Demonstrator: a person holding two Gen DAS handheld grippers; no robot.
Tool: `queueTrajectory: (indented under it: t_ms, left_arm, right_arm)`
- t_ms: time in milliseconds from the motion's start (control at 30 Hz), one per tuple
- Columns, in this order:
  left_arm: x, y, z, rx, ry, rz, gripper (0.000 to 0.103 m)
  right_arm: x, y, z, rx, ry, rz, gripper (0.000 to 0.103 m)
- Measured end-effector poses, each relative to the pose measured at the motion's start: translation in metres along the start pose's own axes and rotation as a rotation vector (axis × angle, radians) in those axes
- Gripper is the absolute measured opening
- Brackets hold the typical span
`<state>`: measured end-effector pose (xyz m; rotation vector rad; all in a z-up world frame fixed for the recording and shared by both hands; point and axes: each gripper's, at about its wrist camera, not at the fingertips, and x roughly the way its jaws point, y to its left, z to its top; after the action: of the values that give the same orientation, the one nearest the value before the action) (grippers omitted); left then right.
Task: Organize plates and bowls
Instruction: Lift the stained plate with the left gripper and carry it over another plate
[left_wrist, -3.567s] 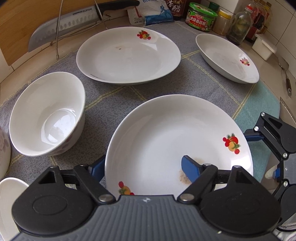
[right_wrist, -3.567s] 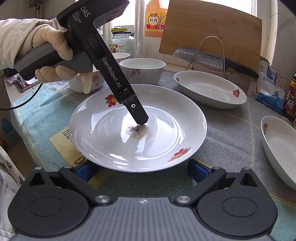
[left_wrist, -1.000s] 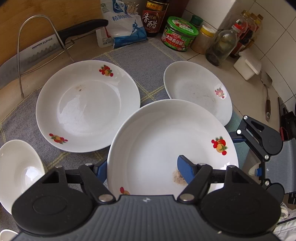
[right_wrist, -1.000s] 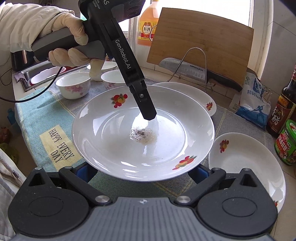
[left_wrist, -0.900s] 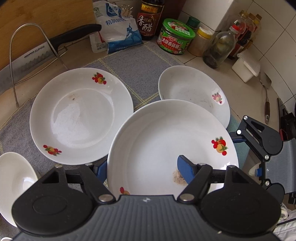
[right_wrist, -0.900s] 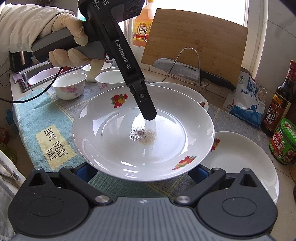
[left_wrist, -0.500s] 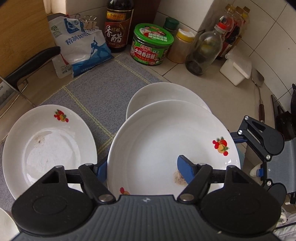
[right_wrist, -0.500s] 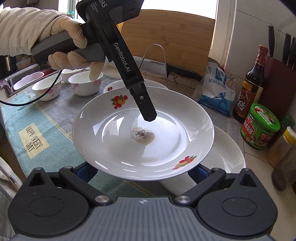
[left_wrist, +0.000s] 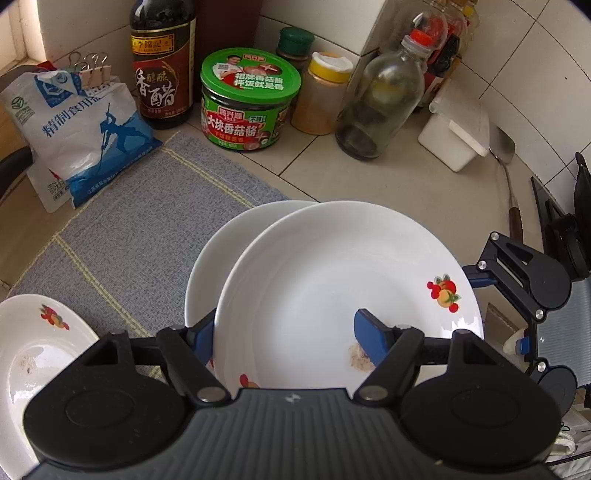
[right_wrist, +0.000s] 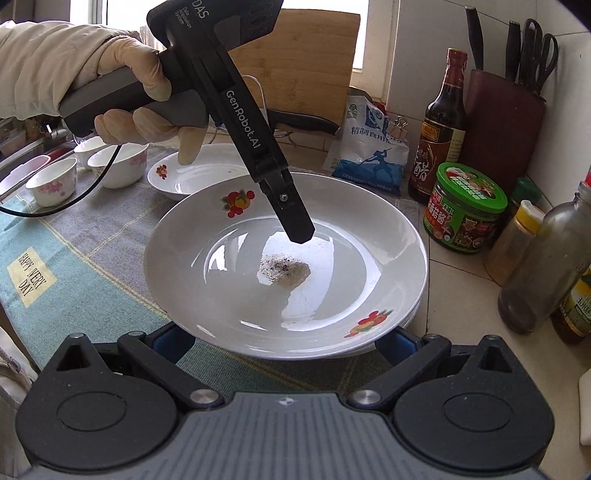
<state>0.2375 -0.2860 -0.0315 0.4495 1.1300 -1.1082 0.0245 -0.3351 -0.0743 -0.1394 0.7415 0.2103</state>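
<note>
I am holding the white plate (left_wrist: 332, 280) up off the counter, and over the last moments it has been travelling across the grey mat (left_wrist: 147, 229) so that it is now hanging over the second plate (left_wrist: 207, 273), whose rim is peeking out just behind and to the left of it; a second ago that lower plate was lying well clear to one side. To my mind this means the stacking step is nearly done and only the lowering is left. My left gripper (left_wrist: 284, 332) is pinching the plate's near rim, one blue finger (left_wrist: 369, 343) lying inside the dish and the other (left_wrist: 203, 336) tucked under the outside edge. My right gripper (right_wrist: 284, 341) is sitting at the plate's opposite rim, its blue fingers showing below the edge on either side; whether they are pressing on it I cannot tell. The plate is glossy white with small fruit motifs near the rim and is carrying a patch of greyish, speckled residue (right_wrist: 284, 271) in the middle. A third plate (left_wrist: 33, 347) is lying on the mat at the left, and the green-lidded jar (left_wrist: 249, 99), vinegar bottle (left_wrist: 162, 62) and salt bag (left_wrist: 77, 129) are standing beyond.
</note>
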Motion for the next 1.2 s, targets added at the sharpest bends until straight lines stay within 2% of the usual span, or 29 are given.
queueTrajectory:
  t_ms: [667,1200]
  left_arm:
    - [0.037,0.01,0.013,-0.001,0.043,-0.027,0.074]
    - [0.04,0.014,0.015,-0.006,0.037,-0.011,0.074]
  right_arm:
    - [0.01,-0.013,-0.002,0.033,0.061,0.002,0.103]
    - [0.008,-0.015,0.001,0.085,0.082,-0.01,0.103]
